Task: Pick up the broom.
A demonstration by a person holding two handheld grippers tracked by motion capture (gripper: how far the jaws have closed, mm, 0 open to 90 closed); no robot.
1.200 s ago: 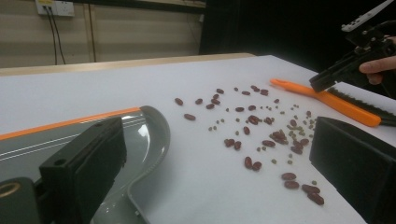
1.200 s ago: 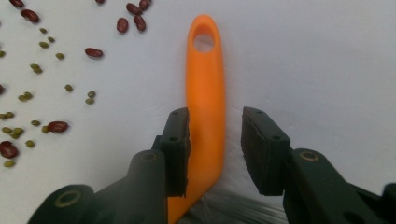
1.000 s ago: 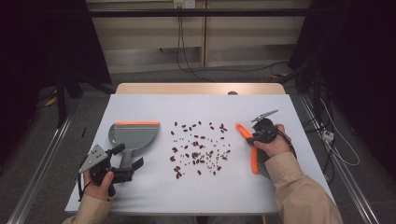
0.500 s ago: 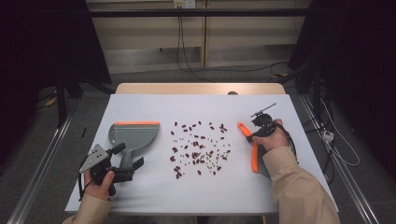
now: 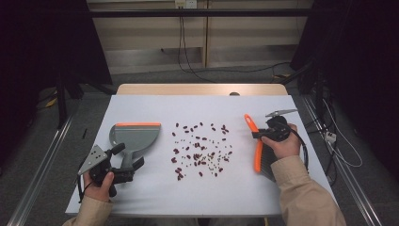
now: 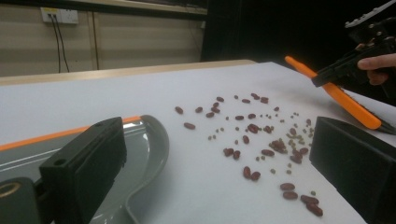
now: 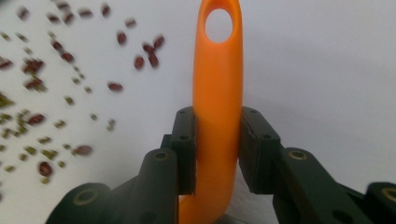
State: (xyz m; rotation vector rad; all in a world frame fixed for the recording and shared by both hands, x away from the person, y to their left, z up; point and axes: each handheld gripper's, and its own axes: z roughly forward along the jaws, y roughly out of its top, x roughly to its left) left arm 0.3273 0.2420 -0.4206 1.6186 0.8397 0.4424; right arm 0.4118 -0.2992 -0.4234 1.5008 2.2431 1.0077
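I'm seeing the orange brush handle [image 7: 218, 93] getting cut off at the bottom edge in the right gripper view, so its bristles aren't checkable there. The beans [image 7: 44, 121] there are smearing with blur, so I can't count them. In the left gripper view the grey dustpan [image 6: 140, 144] is running off the left and bottom edges, partly hiding behind a jaw. In the high view my right sleeve [image 5: 306, 197] is covering the brush's dark bristles; the small greenish bits [image 5: 207, 157] are too tiny to identify.

White-topped bench [image 5: 141, 106] with a wooden far edge, on grey floor [image 5: 150, 77]. Beyond it, a pale panelled wall [image 5: 150, 35] with a socket [image 5: 184, 4] and hanging black cables [image 5: 183, 42]; dark surroundings on both sides.
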